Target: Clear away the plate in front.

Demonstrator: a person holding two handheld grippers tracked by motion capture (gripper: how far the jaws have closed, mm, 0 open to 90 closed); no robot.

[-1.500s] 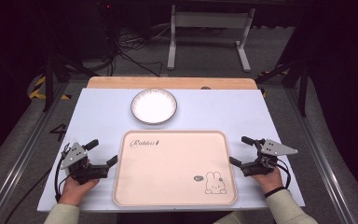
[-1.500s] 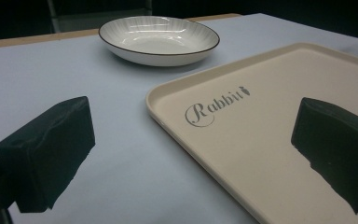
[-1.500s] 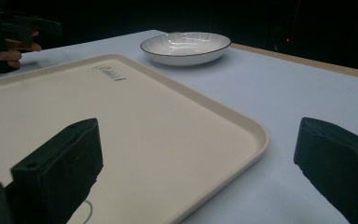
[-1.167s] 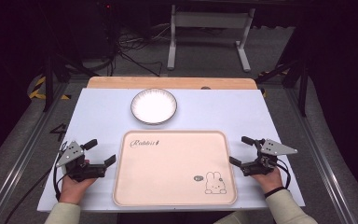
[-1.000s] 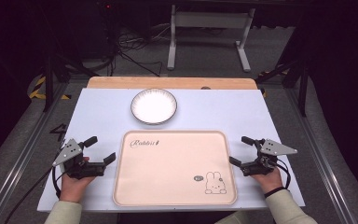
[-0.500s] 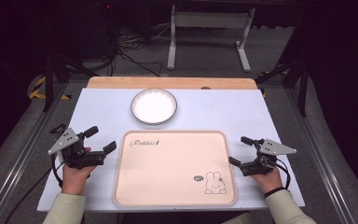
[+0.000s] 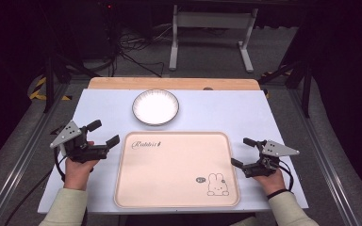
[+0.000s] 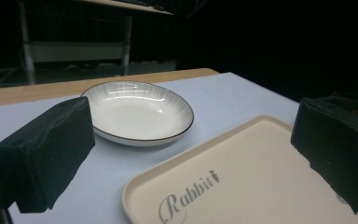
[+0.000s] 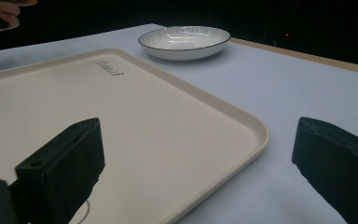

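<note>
Big cream tray [image 7: 176, 169] centre of table, empty. White dish [image 7: 155, 106] just beyond tray's far-left corner, fwd-right of left gripper [image 7: 104, 133], nearer arm. Right gripper [image 7: 242, 152] at tray's right edge. Both w/ jaws apart, holding nothing.

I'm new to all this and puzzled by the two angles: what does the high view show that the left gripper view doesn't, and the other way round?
High view alone: both hands, the right gripper, the rabbit drawing on the tray, the floor and cables behind. Left gripper view alone: a close look along the left gripper with its black jaws spread wide apart. Both share the white bowl, the cream tray with its "Rabbit" lettering, and the pale blue table.
</note>
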